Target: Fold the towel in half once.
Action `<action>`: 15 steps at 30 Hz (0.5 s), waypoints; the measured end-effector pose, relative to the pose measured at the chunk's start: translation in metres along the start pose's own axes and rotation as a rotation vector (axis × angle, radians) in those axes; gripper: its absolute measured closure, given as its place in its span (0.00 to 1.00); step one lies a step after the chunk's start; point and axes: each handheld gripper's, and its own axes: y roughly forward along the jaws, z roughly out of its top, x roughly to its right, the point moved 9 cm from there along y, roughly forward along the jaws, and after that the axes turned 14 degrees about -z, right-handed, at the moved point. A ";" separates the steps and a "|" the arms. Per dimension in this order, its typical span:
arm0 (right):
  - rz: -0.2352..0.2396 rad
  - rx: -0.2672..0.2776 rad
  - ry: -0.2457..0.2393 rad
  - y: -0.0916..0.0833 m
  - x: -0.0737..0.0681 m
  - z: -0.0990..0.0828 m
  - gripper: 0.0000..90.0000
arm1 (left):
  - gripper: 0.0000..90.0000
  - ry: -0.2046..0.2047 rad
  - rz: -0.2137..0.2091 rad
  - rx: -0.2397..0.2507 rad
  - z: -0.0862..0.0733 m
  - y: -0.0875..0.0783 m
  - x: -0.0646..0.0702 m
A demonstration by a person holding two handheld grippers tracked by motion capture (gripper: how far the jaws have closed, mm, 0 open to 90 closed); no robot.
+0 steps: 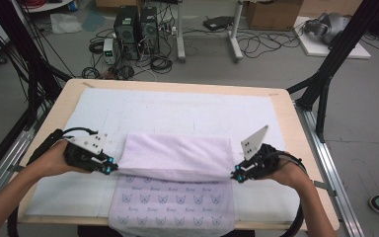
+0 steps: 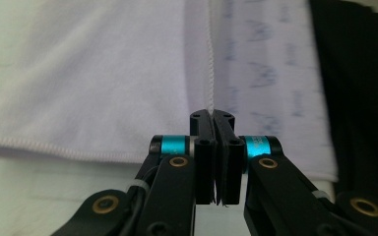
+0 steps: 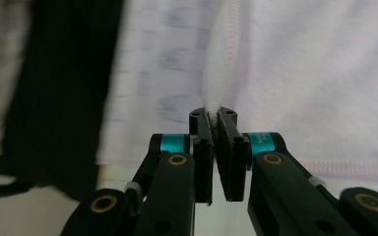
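A pale lilac cloth (image 1: 177,154) lies near the table's front edge, its far part lifted and folded over. The printed side (image 1: 172,202) faces up at the front and hangs over the edge. My left gripper (image 1: 109,169) is shut on the cloth's left edge; in the left gripper view the jaws (image 2: 211,115) pinch the stitched hem of the cloth (image 2: 103,88). At the cloth's right edge my right gripper (image 1: 236,175) is shut on a bunched hem, which the right gripper view shows rising from its jaws (image 3: 212,115) into the cloth (image 3: 325,73).
A white mat (image 1: 177,111) covers most of the wooden table (image 1: 287,118). Black frame posts (image 1: 325,74) stand at both sides. On the floor beyond are computer towers (image 1: 137,29), cables and a cardboard box (image 1: 274,15).
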 end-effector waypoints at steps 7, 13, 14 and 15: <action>-0.014 0.086 0.061 -0.009 -0.012 0.001 0.51 | 0.47 0.003 0.105 0.060 -0.008 -0.008 0.005; -0.214 0.033 0.194 0.003 0.037 -0.006 0.51 | 0.44 -0.100 0.325 0.085 -0.015 -0.024 -0.046; -0.265 0.014 0.218 0.005 0.047 -0.008 0.52 | 0.43 -0.121 0.354 0.087 -0.017 -0.026 -0.057; -0.290 -0.003 0.240 0.007 0.056 -0.011 0.53 | 0.41 -0.148 0.374 0.105 -0.019 -0.026 -0.066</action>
